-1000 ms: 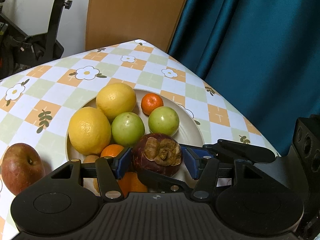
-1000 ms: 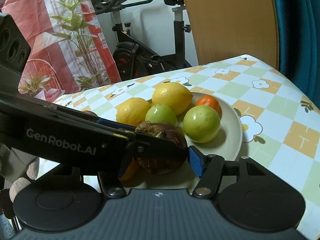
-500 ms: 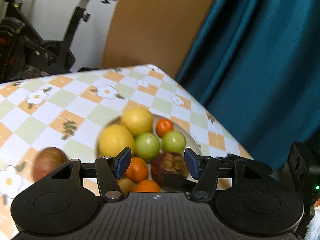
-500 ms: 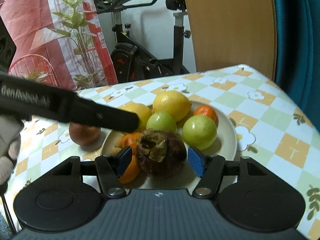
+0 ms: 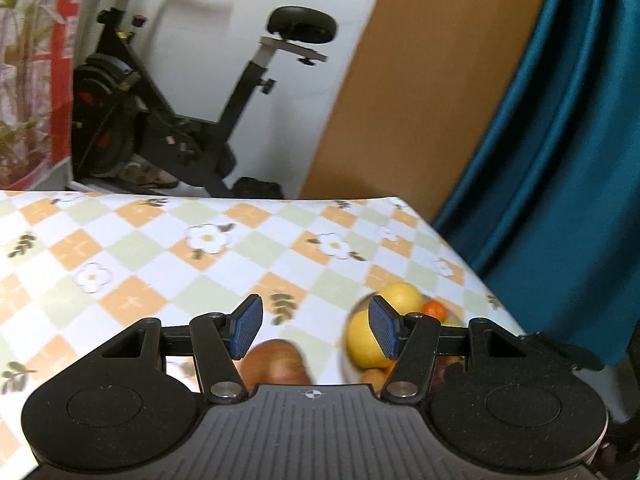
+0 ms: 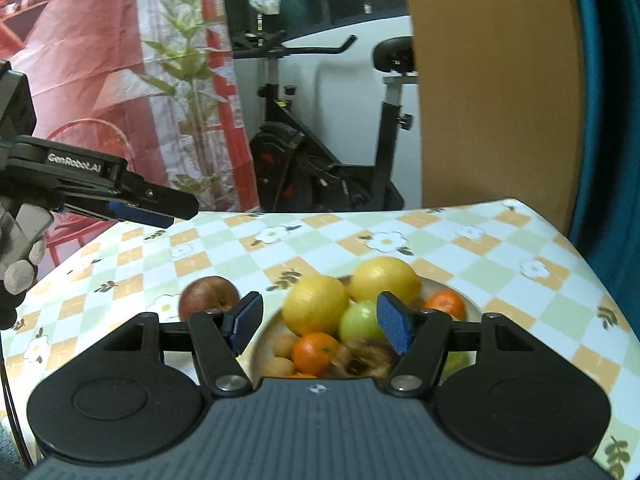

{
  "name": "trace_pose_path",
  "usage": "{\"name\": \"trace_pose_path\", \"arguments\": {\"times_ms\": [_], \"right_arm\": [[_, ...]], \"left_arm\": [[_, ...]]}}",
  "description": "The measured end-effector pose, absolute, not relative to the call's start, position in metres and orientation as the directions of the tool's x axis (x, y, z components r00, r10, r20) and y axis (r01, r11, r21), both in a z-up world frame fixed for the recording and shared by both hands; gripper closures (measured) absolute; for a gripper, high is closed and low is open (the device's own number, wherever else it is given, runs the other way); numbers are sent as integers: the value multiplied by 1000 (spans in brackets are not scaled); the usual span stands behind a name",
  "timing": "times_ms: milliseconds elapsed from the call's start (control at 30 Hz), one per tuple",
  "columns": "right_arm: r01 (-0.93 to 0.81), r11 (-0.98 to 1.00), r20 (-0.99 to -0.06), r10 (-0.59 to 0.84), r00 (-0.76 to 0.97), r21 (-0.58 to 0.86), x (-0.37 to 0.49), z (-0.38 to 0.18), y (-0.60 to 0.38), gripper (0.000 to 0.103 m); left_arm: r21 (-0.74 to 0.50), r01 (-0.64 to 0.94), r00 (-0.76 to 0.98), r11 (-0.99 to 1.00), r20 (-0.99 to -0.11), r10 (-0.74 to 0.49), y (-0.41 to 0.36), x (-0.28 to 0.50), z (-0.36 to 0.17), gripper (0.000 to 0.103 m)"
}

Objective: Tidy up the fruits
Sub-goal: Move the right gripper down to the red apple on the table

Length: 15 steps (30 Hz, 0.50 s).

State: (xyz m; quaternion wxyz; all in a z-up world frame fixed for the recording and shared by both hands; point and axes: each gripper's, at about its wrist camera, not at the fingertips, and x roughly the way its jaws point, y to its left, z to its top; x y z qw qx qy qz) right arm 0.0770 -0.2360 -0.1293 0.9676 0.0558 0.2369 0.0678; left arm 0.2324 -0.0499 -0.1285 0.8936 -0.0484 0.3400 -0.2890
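Note:
A cream plate (image 6: 468,300) on the checked tablecloth holds two yellow citrus fruits (image 6: 316,304), a green fruit (image 6: 360,320), small oranges (image 6: 314,354) and a dark mangosteen (image 6: 364,360). A red apple (image 6: 208,296) lies on the cloth left of the plate. My right gripper (image 6: 320,326) is open and empty, raised above the plate's near side. My left gripper (image 5: 314,328) is open and empty, held high; the apple (image 5: 276,364) shows blurred just below it and the plate's fruits (image 5: 364,340) at its right finger. It also shows in the right wrist view (image 6: 140,208) at far left.
The table's far edge and right corner (image 6: 520,208) lie close behind the plate. An exercise bike (image 6: 320,160) stands beyond the table, with a brown panel (image 6: 492,80) and teal curtain (image 5: 560,120) to the right.
My left gripper released the mangosteen onto the plate, then lifted and swung left, off the plate toward the apple. My right gripper rose and drew back, staying open.

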Motion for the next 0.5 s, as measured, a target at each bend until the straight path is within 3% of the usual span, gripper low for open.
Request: {"name": "trace_pose_path", "arguments": {"times_ms": [500], "right_arm": [[-249, 967, -501, 243, 831, 56, 113, -141, -178, 37]], "left_arm": [[-274, 429, 597, 861, -629, -498, -29, 240, -149, 42]]}}
